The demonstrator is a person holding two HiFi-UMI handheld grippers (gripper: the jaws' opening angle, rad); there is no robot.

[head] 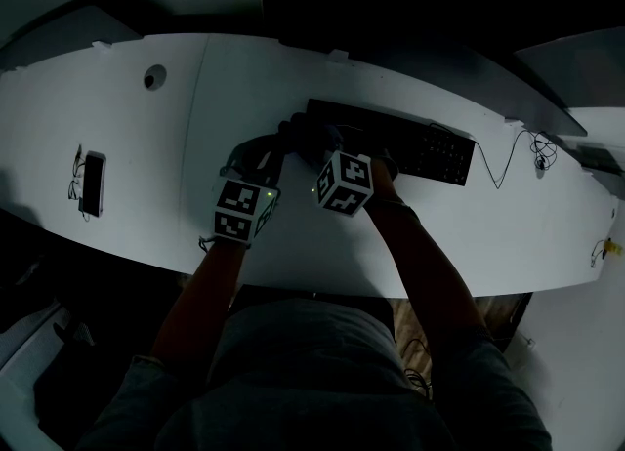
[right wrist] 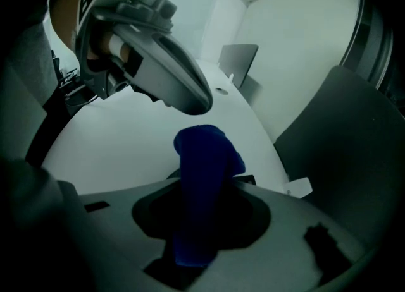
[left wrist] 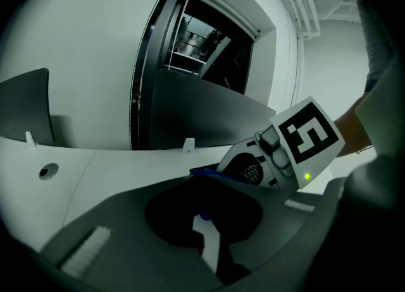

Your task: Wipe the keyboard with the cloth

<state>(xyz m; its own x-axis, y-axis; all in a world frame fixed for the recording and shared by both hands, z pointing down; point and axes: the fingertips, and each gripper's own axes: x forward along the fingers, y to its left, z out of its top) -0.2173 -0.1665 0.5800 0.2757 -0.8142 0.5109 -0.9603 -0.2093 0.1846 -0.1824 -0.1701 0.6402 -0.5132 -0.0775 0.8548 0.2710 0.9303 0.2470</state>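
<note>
Blue cloth [right wrist: 205, 158] in right gripper [right wrist: 195, 243]

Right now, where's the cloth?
The cloth is clamped in the jaws of the right gripper, mid-frame in the right gripper view; in the head view that gripper sits at the keyboard's left end.

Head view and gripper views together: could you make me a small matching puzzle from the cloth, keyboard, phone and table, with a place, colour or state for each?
Things:
1. cloth
2. keyboard
3. phone
4. table

Place, colour or state:
A. lying near the table's left end
B. blue, clamped between the jaws of the right gripper
C. white, with a long curved edge
D. black, lying across the middle of the table

Pairs: 1-B, 2-D, 3-A, 4-C
</note>
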